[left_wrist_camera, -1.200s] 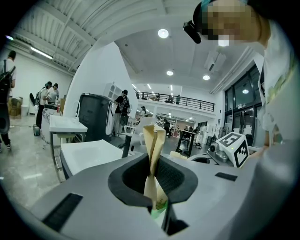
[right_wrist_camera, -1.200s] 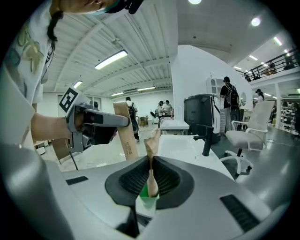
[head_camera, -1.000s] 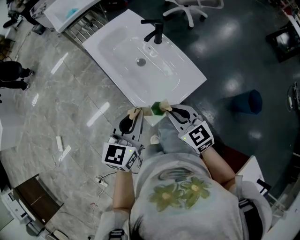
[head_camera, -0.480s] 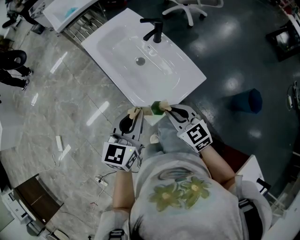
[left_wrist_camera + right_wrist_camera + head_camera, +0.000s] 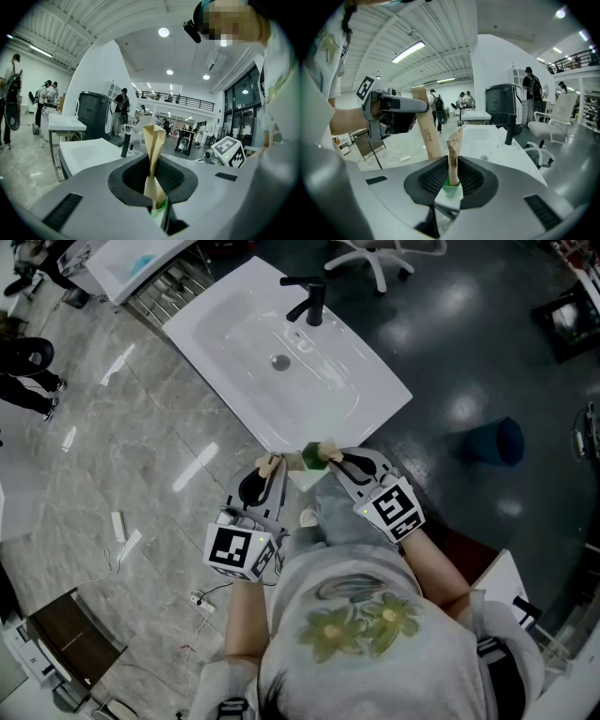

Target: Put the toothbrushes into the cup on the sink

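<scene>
My left gripper [image 5: 269, 468] is shut on a tan paper-wrapped toothbrush pack [image 5: 153, 145] that stands up between its jaws. My right gripper [image 5: 328, 457] is shut on a second pack [image 5: 453, 150], tan paper with a green end. Both grippers hover side by side just off the near corner of the white sink [image 5: 234, 343], which carries a black faucet [image 5: 314, 301]. In the right gripper view the left gripper [image 5: 393, 112] shows at the left with its pack [image 5: 426, 129] upright. No cup shows in any view.
A white office chair [image 5: 380, 254] stands beyond the sink. A dark blue round object [image 5: 495, 442] sits on the dark floor at the right. Another white counter [image 5: 131, 263] is at the top left. A person's legs [image 5: 28, 381] are at the left edge.
</scene>
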Tool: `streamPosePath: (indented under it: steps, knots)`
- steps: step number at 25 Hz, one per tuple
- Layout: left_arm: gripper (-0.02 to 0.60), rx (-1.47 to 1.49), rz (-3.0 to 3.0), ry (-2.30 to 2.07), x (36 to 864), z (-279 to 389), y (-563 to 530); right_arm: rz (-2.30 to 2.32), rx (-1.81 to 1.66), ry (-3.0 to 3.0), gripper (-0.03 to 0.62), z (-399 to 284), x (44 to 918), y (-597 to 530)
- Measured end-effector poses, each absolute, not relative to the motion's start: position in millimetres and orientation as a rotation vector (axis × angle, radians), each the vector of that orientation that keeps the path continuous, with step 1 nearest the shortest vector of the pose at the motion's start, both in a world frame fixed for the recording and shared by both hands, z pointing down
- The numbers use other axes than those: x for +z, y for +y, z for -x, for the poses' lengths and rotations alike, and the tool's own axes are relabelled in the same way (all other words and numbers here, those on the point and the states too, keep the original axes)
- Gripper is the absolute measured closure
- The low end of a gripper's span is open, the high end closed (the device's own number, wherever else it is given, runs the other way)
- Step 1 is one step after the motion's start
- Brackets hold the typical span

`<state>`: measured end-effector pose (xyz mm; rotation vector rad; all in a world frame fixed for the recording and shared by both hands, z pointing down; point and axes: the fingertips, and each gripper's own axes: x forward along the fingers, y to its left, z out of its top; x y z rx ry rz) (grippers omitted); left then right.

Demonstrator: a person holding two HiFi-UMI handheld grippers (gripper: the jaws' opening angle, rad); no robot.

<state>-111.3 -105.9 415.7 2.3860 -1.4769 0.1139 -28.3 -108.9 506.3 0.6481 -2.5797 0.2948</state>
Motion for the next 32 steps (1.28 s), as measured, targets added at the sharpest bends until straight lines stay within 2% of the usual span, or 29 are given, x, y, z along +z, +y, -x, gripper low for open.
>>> streamPosePath:
  steps: [8,9,12,17,30,31,32]
  knots:
    - [0.537,0.112,-2.401,-1.471,416.7,110.2,-104.1,-0.631,0.313,-2.565,0.540,27.7,510.6,-104.9]
    - [0.537,0.108,-2.405,-1.469,416.5,109.9,-104.1,-0.630,0.316,-2.559,0.532,27.4,511.7,-104.7]
    - [0.537,0.099,-2.415,-1.464,413.4,107.7,-103.2,-0.627,0.321,-2.548,0.454,26.8,511.1,-103.7]
    - [0.537,0.093,-2.425,-1.455,409.7,105.1,-101.6,-0.665,0.287,-2.557,0.428,22.3,501.9,-105.2]
    - [0.537,0.075,-2.462,-1.446,391.7,99.8,-99.6,-0.800,0.206,-2.722,0.432,8.1,413.0,-110.0]
    - [0.537,0.077,-2.464,-1.445,390.6,99.0,-99.1,-0.790,0.174,-2.742,0.454,8.5,407.1,-108.9]
    - [0.537,0.077,-2.467,-1.443,390.0,98.4,-98.6,-0.777,0.135,-2.766,0.513,9.5,401.1,-107.5]
